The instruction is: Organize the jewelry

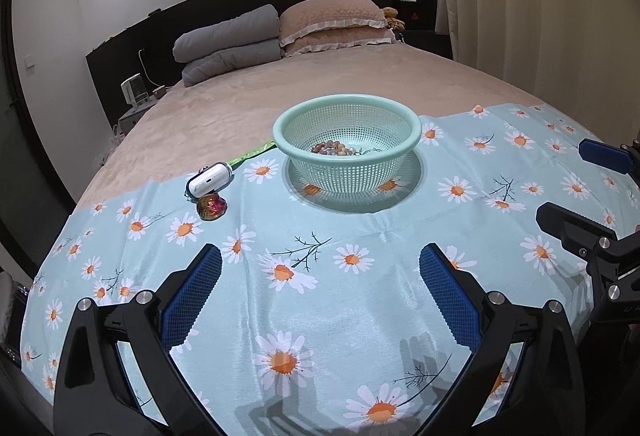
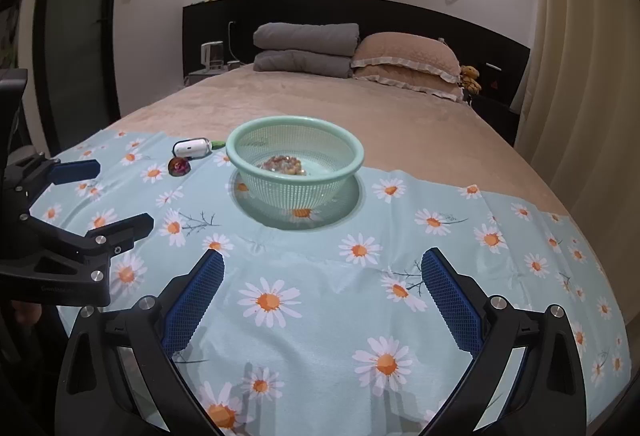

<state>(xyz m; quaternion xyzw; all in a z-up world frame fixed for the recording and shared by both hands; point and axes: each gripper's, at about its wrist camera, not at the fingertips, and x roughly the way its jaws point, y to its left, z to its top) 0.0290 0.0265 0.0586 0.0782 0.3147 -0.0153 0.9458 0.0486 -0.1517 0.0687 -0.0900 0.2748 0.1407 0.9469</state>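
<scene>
A pale green mesh basket (image 1: 346,116) stands on the daisy-print cloth (image 1: 320,316), with beaded jewelry (image 1: 334,148) inside; it also shows in the right wrist view (image 2: 295,124) with the beads (image 2: 283,163). A shiny red-gold heart-shaped trinket (image 1: 212,207) lies left of the basket, next to a white case (image 1: 208,183); both also show in the right wrist view, trinket (image 2: 179,166) and case (image 2: 192,147). My left gripper (image 1: 320,256) is open and empty, well short of the basket. My right gripper (image 2: 322,264) is open and empty too.
The cloth covers the foot of a beige bed (image 1: 280,84). Grey folded quilts (image 1: 228,44) and pink pillows (image 1: 336,22) lie at the headboard. The right gripper shows at the right edge of the left wrist view (image 1: 576,192); the left gripper shows at the left of the right wrist view (image 2: 120,196).
</scene>
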